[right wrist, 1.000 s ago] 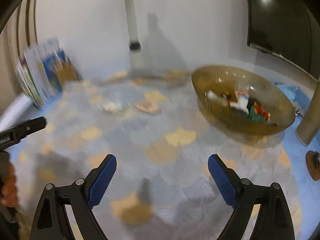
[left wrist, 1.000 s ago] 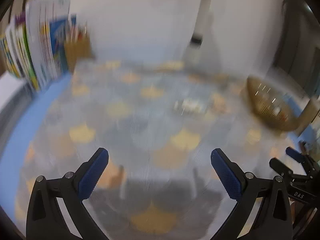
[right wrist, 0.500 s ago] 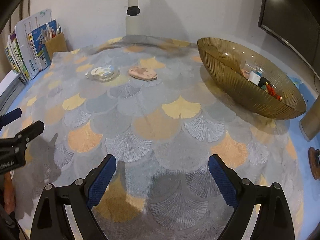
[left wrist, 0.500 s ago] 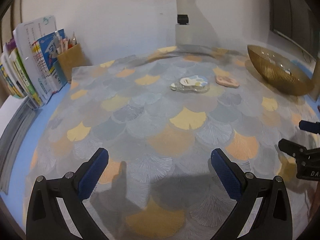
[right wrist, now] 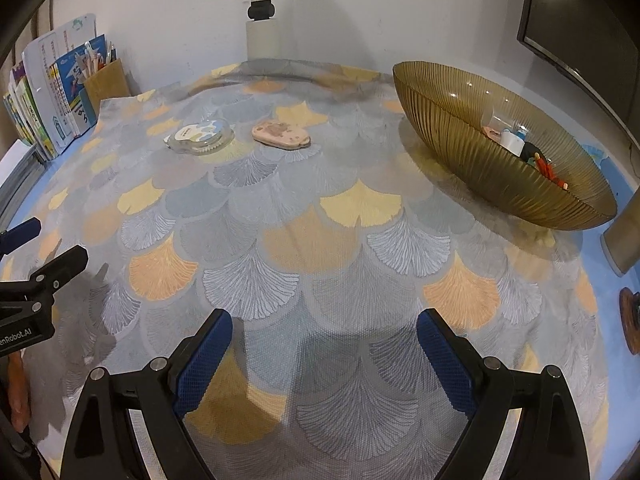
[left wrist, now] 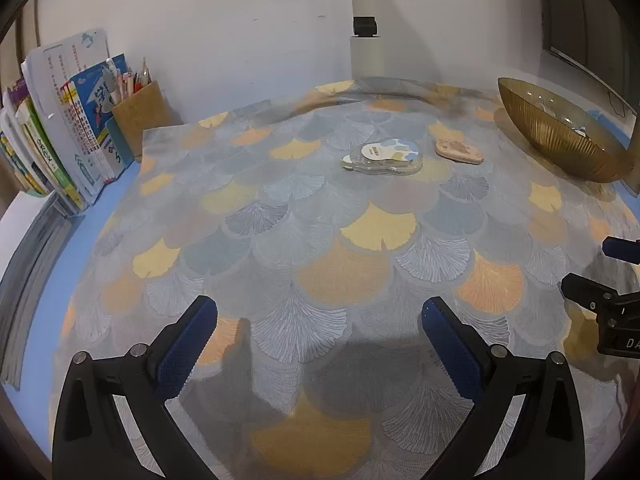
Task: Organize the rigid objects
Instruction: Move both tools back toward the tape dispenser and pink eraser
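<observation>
A clear correction-tape dispenser point(left wrist: 383, 156) point(right wrist: 200, 139) and a pink flat case point(left wrist: 459, 150) point(right wrist: 281, 135) lie side by side on the patterned mat, far from both grippers. An amber ribbed bowl point(left wrist: 560, 136) point(right wrist: 460, 132) at the right holds several small items point(right wrist: 520, 146). My left gripper point(left wrist: 319, 334) hovers open over the near mat, nothing between its fingers. My right gripper point(right wrist: 323, 346) is likewise open and empty. Each gripper shows at the edge of the other's view: the right one point(left wrist: 608, 280), the left one point(right wrist: 40, 256).
Books point(left wrist: 60, 132) and a brown pen holder point(left wrist: 138, 116) stand at the back left. A white lamp post point(left wrist: 366, 36) rises at the back wall. A dark screen point(right wrist: 580, 40) hangs at the right. A brown disc point(right wrist: 630, 320) lies on the blue table edge.
The blur of a second ago has cleared. Both views have tipped downward, so the dispenser, case and bowl sit higher in the frames. Both grippers stay open.
</observation>
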Tool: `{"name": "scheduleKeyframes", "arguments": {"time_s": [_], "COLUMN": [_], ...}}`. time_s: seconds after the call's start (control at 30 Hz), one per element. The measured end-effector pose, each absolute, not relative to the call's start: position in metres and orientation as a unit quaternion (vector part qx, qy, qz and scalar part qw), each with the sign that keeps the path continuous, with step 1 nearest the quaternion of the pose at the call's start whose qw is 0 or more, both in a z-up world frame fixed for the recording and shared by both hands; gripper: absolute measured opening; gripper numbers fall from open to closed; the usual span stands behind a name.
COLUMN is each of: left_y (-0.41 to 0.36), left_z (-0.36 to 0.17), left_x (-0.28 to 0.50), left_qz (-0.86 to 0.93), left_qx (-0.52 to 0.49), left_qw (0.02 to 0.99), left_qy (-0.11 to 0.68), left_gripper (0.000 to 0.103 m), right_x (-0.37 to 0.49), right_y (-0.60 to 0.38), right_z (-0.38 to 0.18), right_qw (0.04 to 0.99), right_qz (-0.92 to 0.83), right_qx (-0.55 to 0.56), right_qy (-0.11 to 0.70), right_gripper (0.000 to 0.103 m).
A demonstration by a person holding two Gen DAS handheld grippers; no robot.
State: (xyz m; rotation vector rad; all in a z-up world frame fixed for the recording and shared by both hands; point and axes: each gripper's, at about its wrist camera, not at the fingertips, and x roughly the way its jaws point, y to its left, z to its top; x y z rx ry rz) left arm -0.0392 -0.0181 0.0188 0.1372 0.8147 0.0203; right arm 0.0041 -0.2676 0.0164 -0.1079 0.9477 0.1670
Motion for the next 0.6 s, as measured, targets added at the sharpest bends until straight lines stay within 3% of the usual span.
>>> {"name": "scheduleKeyframes", "arguments": {"time_s": [0.2,0.37,0.5,0.6], "left_y": [-0.018,-0.011,-0.020,-0.033], "left_z": [0.020,0.049,0.050,0.044], "left_x": [-0.035,-0.013,0.034,0.061], "left_qz": [-0.012,-0.085,-0.098,-0.086], "left_qx": [0.066,-0.019,-0.075,-0.060], "left_qw": [0.910,0.897,0.870,0.875], "left_qy": [0.409,0.433,0.477,0.473], "left_gripper": [0.102,0.102,0.102,0.101], "right_x": [0.007,0.008,0.034,0.065], "right_y": [-0.271,-0.266,-0.250,-0.244], "right_z": [0.014,0.031,0.053,0.047], "right_qw": [0.877,0.841,0.846,0.850], "right_qz": [0.078,0.116,0.136,0.147], "right_qx": [-0.043,-0.037,-0.063,-0.055], "right_qy": [0.471,0.528,0.511,0.502], "right_gripper": [0.093,0.093,0.093,0.091]}}
